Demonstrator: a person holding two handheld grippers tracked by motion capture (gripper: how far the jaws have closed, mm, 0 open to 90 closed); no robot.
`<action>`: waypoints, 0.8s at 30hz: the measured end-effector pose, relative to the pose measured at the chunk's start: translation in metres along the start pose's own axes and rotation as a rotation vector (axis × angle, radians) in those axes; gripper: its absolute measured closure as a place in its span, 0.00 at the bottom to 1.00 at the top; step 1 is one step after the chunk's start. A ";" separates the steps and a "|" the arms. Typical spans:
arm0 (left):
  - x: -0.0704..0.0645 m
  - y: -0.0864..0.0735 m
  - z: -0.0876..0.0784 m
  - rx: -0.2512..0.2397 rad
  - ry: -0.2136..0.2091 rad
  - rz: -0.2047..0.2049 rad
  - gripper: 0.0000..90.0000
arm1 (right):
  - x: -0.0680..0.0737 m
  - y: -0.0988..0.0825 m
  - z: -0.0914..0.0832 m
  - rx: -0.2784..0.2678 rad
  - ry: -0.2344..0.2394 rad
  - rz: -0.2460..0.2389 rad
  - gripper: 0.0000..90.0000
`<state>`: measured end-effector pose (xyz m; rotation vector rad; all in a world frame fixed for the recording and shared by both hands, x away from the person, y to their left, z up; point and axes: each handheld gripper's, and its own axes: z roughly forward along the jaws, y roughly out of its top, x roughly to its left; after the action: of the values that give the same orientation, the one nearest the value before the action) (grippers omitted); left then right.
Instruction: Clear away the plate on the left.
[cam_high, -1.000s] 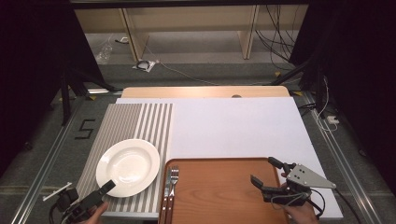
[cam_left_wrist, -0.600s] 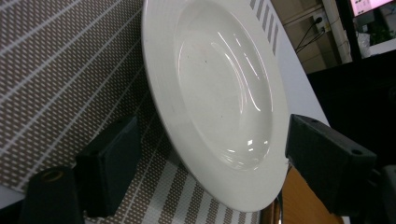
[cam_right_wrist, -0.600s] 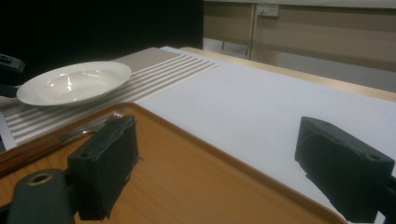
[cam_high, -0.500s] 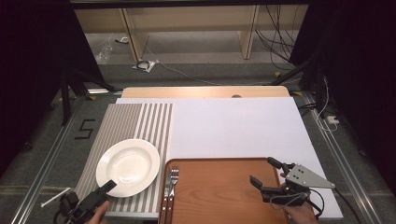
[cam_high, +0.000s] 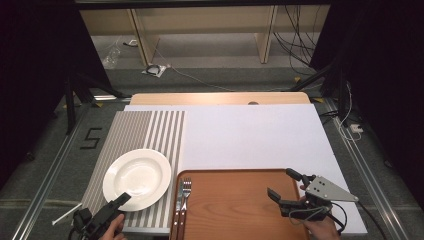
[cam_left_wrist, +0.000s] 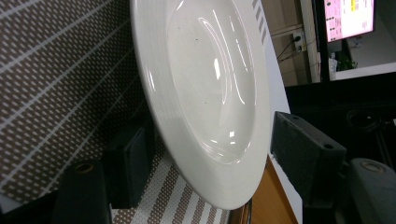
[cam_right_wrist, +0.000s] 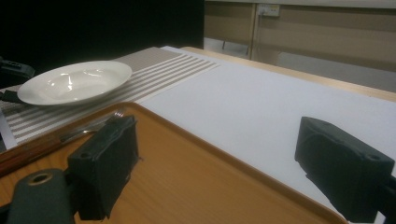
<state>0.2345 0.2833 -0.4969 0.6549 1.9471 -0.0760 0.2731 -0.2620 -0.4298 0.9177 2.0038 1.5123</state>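
At the left, the left gripper (cam_high: 120, 200) straddles the near rim of a round, glossy white plate (cam_high: 137, 179), one black jaw above the rim and one below. The jaws have just been closing, yet gaps show beside the rim and the pads do not press it. The plate rests on a woven, brown-and-white striped placemat (cam_high: 145, 131). To its right lies a smooth wooden tray (cam_high: 235, 200), rounded at the corners, with a metal fork (cam_high: 186, 192) along its left edge. Over the tray's right part, the right gripper (cam_high: 285, 186) hovers, jaws wide apart, empty.
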 end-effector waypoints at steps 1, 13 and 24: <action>0.001 -0.001 0.001 -0.002 -0.001 -0.006 0.36 | 0.000 0.000 0.000 -0.001 0.000 0.000 0.16; 0.007 -0.007 0.008 -0.031 -0.020 -0.096 0.52 | 0.001 0.000 0.001 0.000 0.004 0.002 0.16; 0.009 -0.012 0.016 -0.044 -0.015 -0.141 0.65 | 0.001 0.000 0.002 0.001 0.007 0.000 0.16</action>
<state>0.2395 0.2717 -0.5147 0.4861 1.9731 -0.1250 0.2740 -0.2604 -0.4307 0.9147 2.0099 1.5166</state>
